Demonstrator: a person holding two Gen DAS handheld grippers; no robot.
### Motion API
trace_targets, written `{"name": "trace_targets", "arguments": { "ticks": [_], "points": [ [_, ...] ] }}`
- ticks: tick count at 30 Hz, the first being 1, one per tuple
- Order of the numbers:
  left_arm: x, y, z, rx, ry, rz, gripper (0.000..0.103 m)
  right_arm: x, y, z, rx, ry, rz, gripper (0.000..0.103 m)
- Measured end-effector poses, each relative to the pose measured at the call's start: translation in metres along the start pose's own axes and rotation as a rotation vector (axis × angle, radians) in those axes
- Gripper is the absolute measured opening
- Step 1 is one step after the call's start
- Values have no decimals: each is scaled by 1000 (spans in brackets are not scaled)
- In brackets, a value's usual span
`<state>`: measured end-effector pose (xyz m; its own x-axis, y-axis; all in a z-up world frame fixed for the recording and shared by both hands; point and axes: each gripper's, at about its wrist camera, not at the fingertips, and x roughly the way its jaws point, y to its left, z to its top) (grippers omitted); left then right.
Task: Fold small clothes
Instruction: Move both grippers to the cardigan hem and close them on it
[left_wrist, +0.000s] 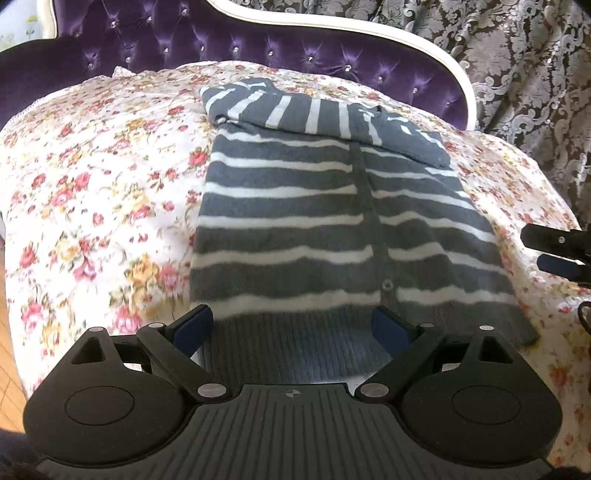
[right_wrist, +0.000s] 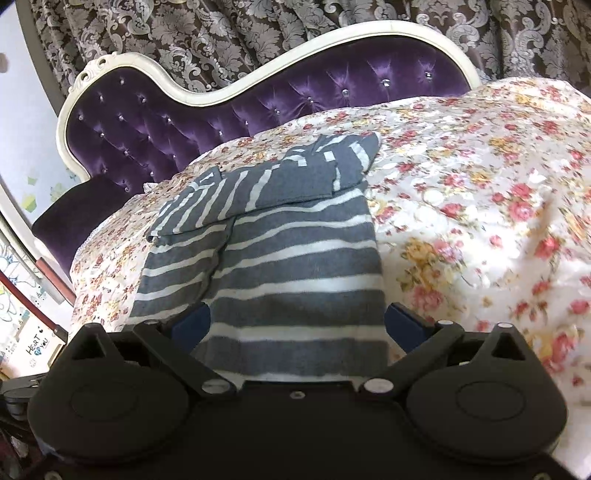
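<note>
A small grey cardigan with white stripes (left_wrist: 314, 221) lies flat on the floral bedspread (left_wrist: 92, 184), its sleeves folded across the top. My left gripper (left_wrist: 291, 325) is open, its blue pads on either side of the ribbed hem at the near left. My right gripper (right_wrist: 297, 321) is open over the cardigan (right_wrist: 295, 251) near its right edge and hem. The right gripper's fingers (left_wrist: 554, 251) also show at the right edge of the left wrist view, beside the cardigan.
A purple tufted headboard with a white frame (left_wrist: 258, 44) stands behind the bed (right_wrist: 480, 184). Patterned grey curtains (left_wrist: 535, 74) hang at the back. A wall with pictures (right_wrist: 22, 314) is at the left of the right wrist view.
</note>
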<state>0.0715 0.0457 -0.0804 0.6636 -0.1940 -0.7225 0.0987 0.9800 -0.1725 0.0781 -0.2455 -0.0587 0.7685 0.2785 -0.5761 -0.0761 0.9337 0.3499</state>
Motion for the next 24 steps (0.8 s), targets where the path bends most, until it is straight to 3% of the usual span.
{"name": "trace_targets", "arguments": {
  "ticks": [11, 24],
  "points": [
    [-8, -17, -16, 55, -8, 12, 93, -8, -13, -14, 46, 23, -5, 102],
    [-18, -6, -28, 31, -28, -14, 93, -13, -16, -18, 47, 27, -7, 102]
  ]
}}
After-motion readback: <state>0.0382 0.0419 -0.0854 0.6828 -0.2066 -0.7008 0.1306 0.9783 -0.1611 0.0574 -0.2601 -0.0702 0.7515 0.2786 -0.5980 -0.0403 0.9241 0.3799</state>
